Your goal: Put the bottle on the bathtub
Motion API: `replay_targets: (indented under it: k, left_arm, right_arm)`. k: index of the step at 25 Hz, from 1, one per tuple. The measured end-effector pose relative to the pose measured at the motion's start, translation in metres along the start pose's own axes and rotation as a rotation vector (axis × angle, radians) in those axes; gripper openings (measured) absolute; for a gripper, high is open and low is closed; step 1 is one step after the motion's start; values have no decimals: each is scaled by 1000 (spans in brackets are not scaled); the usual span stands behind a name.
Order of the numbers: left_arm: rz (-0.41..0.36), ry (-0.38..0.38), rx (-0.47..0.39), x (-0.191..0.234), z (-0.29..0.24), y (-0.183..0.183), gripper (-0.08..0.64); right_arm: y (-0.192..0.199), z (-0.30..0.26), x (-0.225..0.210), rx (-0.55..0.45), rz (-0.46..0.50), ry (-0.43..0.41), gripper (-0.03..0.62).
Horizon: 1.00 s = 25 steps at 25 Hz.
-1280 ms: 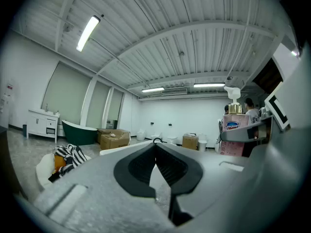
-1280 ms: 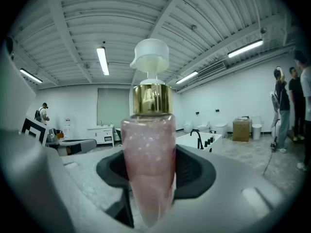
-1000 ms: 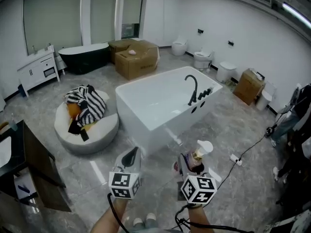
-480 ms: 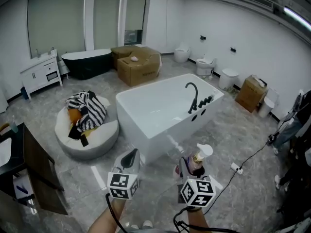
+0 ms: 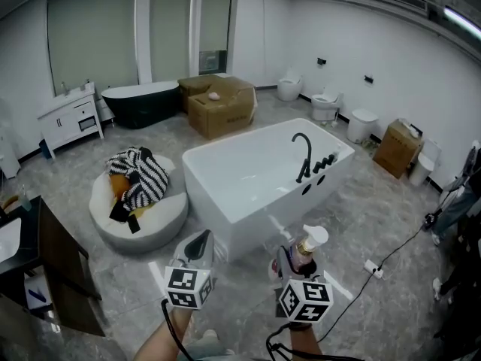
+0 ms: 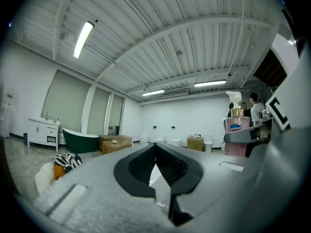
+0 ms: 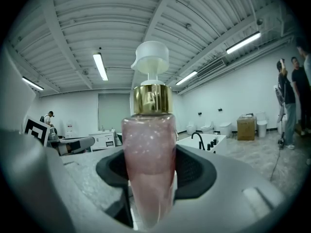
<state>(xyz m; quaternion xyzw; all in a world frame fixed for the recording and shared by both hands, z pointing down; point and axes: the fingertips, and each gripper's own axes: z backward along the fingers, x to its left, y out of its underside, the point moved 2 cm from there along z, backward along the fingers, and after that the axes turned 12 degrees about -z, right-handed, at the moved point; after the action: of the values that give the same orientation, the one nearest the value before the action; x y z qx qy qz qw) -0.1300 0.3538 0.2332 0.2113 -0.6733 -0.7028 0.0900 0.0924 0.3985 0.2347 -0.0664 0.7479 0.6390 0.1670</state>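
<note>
Still approaching: right claw [image 5: 291, 259] stays clenched on the upright pink bottle [image 5: 304, 248], now a bit nearer the white bathtub [image 5: 214, 198] ahead; left claw [image 5: 197, 248] closed, empty. Placing still to come.

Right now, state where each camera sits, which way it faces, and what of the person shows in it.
Head view: on the person's head, facing forward and steeply down at the bathtub; both forearms, the left hand-held gripper and the right hand-held gripper show.
Left gripper view: rides the left hand-held gripper, looking level along its closed, empty jaws across the room.
Right gripper view: rides the right hand-held gripper, looking along jaws clamped on the pink bottle.
Shared: the bottle appears in all three views.
</note>
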Motion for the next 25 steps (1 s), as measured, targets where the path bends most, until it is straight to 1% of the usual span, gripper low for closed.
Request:
replay_targets:
  k: [4,10,15,19,25]
  left_arm:
    - [2,0,0,7,-17,7,8]
    - [35,9,14,27,-52,21,8]
    - [27,20,15,45,-83,24,8]
    - [42,33,22,63,-104,31,9]
    - [42,52,23,89,-133,36,8]
  right_arm:
    - [4,-19,-6,16,-6,8,225]
    - [2,-54,-6,30,0,27,225]
    - [-1,-88,-3,42,-2,37,225]
    - [-1,-116,2,50,-7,43,225]
    - [-6,-154,4,37,-23,63,225]
